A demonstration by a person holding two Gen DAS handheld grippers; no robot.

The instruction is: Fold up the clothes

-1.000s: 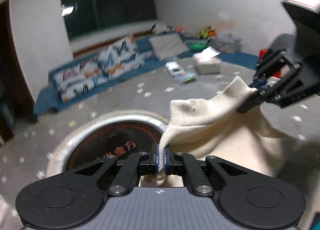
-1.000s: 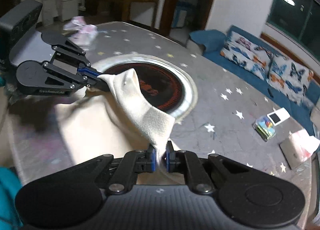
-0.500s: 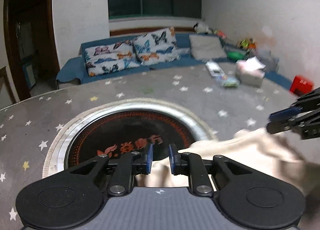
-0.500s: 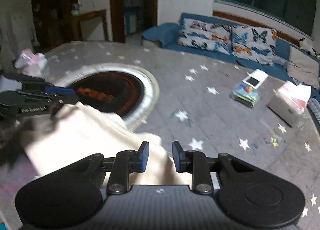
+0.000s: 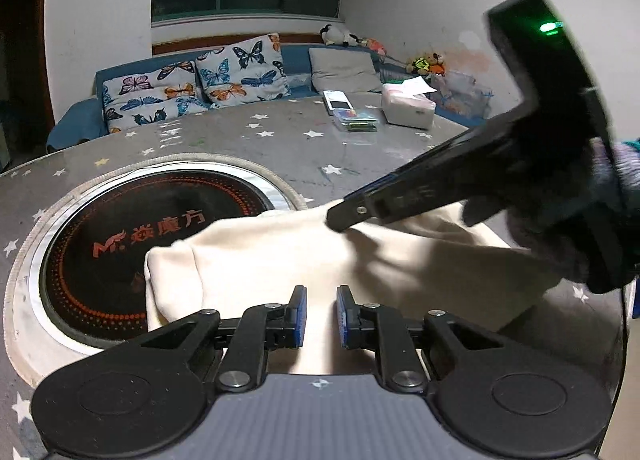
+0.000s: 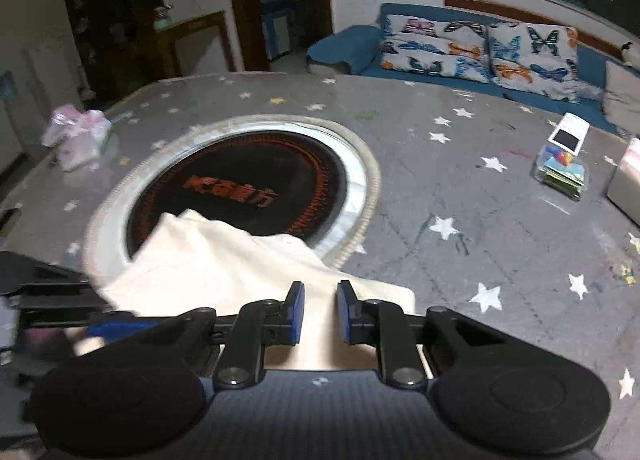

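Cream and soft, the cloth (image 5: 280, 260) lies in a low heap on the grey star table (image 5: 288, 140), near the person. One end hangs over the rim of the round black cooktop (image 5: 120, 244) set into the table, and the rest spreads toward the table's near edge.

The left gripper (image 5: 321, 314) sits over the cloth with its 2 blue pads a little way apart. Nothing is pinched between them; the cloth lies under the gap. The right gripper (image 6: 320, 310) is also over the cloth with a small gap, and its jaws are closing. In the right wrist view the pads do not press on any fold yet. In the left wrist view this same gripper reaches in from the side, its tip just at the top of the heap, held by a hand in a dark knitted glove (image 5: 560, 228).

This cloth looks thick and fuzzy, like fleece. It should be light, floppy and not slippery. It will not break, but it will sag and bunch if held in only 1 place. I think the best places to hold it are 2 corners or a thick hem, such as the rolled edge by the cooktop (image 5: 172, 260), 1 gripper at each end. A pinch in the middle would only lift a lump.
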